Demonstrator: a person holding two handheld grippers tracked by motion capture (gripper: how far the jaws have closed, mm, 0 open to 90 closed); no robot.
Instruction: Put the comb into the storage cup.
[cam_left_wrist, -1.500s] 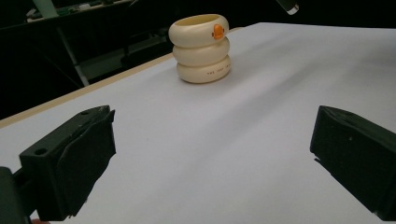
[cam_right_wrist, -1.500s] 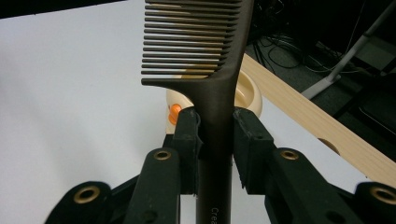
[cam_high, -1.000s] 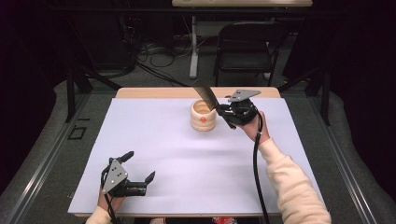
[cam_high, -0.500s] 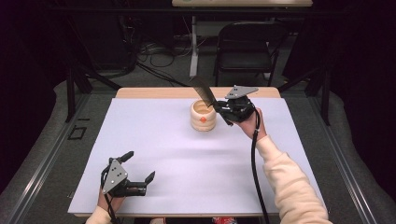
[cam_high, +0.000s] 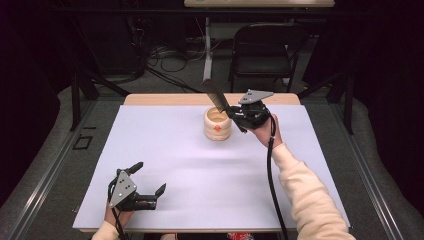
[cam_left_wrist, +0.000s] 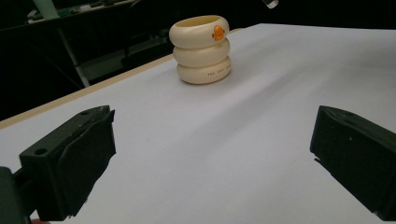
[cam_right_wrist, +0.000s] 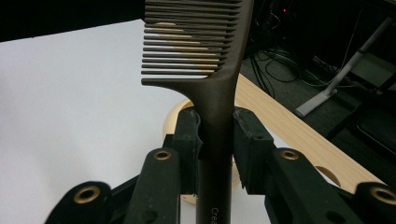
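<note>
A cream ribbed cup (cam_high: 218, 124) with an orange mark stands on the white sheet at the back middle; the left gripper view has the cup (cam_left_wrist: 201, 49) far ahead. My right gripper (cam_high: 234, 116) is shut on the handle of a dark brown comb (cam_high: 215, 95), whose toothed end sticks up and left above the cup's rim. In the right gripper view the comb (cam_right_wrist: 212, 56) stands upright between the pads, with the cup (cam_right_wrist: 173, 116) behind it. My left gripper (cam_high: 148, 183) rests open near the front left, with nothing between its fingers (cam_left_wrist: 74, 154).
The white sheet (cam_high: 190, 170) covers most of a wooden table (cam_high: 165, 99). A black chair (cam_high: 265, 52) and cables on the floor lie beyond the far edge. Dark rails run along both sides of the table.
The right gripper with the comb has shifted slightly above the cup. The left gripper has stayed where it was.
</note>
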